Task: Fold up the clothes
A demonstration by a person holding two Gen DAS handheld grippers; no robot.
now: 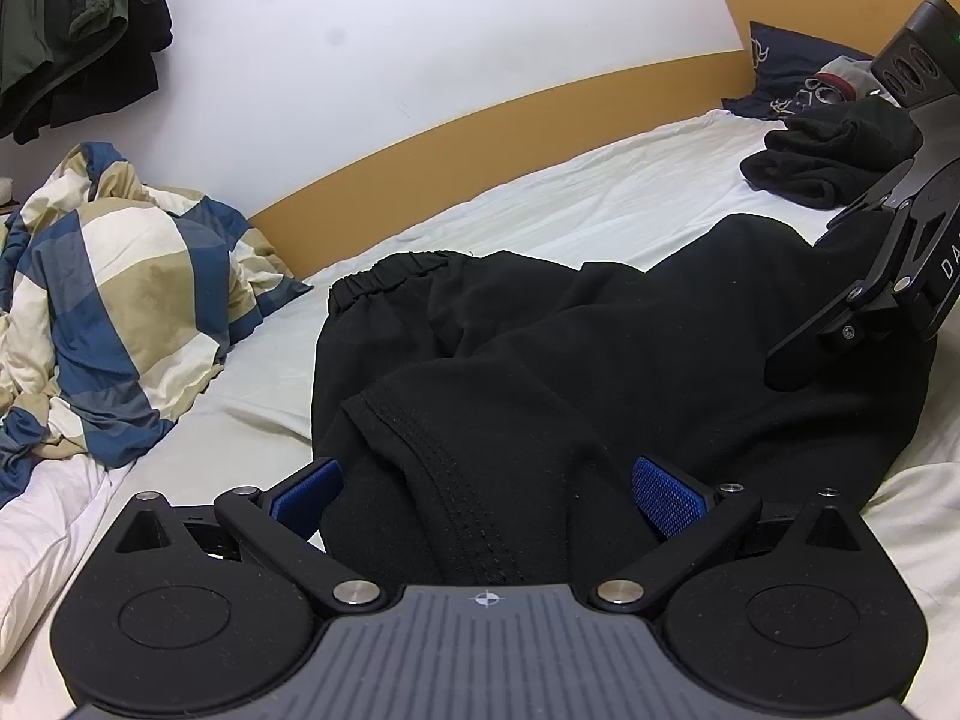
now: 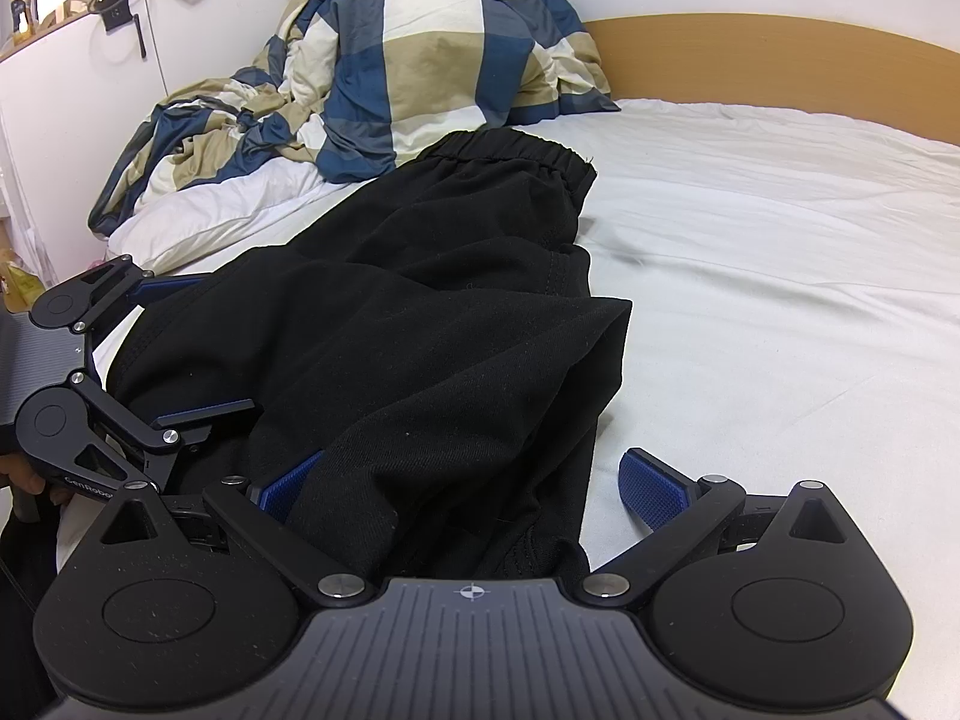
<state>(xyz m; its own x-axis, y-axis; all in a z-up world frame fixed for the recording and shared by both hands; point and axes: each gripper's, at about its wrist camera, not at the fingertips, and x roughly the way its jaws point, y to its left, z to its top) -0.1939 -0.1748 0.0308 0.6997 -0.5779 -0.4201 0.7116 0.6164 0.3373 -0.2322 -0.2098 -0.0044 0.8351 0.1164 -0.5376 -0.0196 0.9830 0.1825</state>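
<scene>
Black trousers (image 1: pixel 540 348) lie crumpled on the white bed sheet (image 1: pixel 600 198), their elastic waistband (image 1: pixel 390 279) at the far end. My left gripper (image 1: pixel 486 492) is open at the near end, and a hemmed leg end lies between its blue pads (image 1: pixel 669 498). In the right wrist view, the trousers (image 2: pixel 420 312) stretch away to the waistband (image 2: pixel 510 150). My right gripper (image 2: pixel 471 489) is open, with bunched cloth against its left pad (image 2: pixel 288 486) and its right pad over bare sheet. Each view shows the other gripper beside the cloth: right gripper (image 1: pixel 822 294), left gripper (image 2: pixel 198 348).
A blue, beige and white checked duvet (image 1: pixel 120 300) is heaped at the far end of the bed. A wooden bed board (image 1: pixel 480 138) runs along the wall. A pile of black clothes (image 1: pixel 828 162) and a dark pillow (image 1: pixel 780 72) lie beyond. Jackets (image 1: pixel 78 18) hang on the wall.
</scene>
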